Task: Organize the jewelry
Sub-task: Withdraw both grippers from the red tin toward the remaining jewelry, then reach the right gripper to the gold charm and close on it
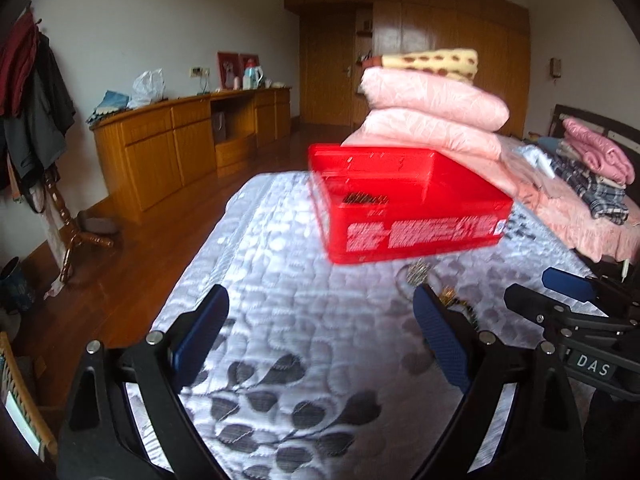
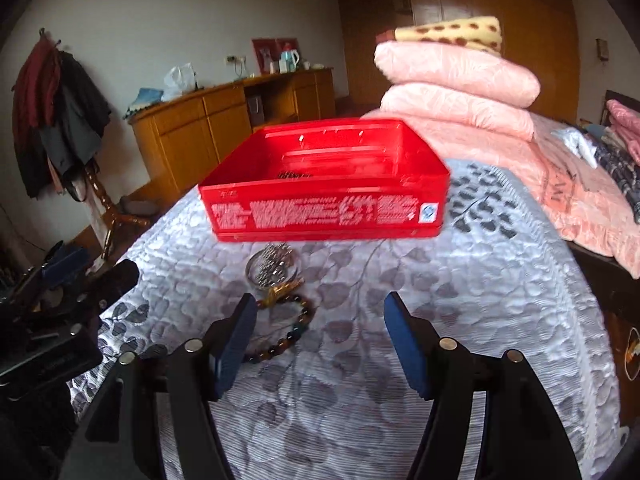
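Both grippers hang over the bed with jaws apart and nothing between them: the left gripper (image 1: 320, 340) and the right gripper (image 2: 320, 340). Just beyond lie a brown beaded bracelet (image 2: 294, 330) and a silver bangle (image 2: 272, 266) on the grey leaf-patterned quilt (image 2: 460, 300), near the open red rectangular tin box (image 2: 324, 184).
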The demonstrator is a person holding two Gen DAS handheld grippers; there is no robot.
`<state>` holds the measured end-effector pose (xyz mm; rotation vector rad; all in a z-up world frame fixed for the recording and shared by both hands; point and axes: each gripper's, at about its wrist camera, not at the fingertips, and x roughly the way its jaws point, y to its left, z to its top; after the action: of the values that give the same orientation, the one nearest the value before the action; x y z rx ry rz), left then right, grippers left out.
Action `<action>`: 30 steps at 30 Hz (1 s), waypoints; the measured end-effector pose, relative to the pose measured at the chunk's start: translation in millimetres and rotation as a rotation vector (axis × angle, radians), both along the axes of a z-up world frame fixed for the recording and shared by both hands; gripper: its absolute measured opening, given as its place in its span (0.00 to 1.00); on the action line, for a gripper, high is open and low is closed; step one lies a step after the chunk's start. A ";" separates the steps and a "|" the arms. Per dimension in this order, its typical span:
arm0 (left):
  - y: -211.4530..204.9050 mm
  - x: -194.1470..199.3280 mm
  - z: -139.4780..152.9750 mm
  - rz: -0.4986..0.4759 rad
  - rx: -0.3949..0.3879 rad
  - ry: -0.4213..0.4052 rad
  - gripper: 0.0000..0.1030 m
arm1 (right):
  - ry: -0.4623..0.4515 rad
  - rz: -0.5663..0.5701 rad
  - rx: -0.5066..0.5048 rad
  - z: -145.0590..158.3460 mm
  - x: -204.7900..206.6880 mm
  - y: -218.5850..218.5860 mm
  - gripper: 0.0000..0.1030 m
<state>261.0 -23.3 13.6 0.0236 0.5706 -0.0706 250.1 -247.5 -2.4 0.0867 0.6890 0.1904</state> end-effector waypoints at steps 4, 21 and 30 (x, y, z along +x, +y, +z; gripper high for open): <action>11.7 3.1 -3.2 0.041 -0.009 0.044 0.88 | 0.033 0.015 -0.023 -4.2 8.3 12.3 0.60; 28.4 14.9 -14.3 0.047 -0.052 0.131 0.87 | 0.186 0.025 -0.026 -28.8 54.7 35.5 0.42; 27.4 19.0 -16.6 0.042 -0.057 0.144 0.87 | 0.198 0.063 -0.017 -30.4 58.6 40.3 0.28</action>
<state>280.0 4.0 -3.0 -0.0488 0.7121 -0.0480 308.7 -207.2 -32.7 0.0679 0.8916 0.2382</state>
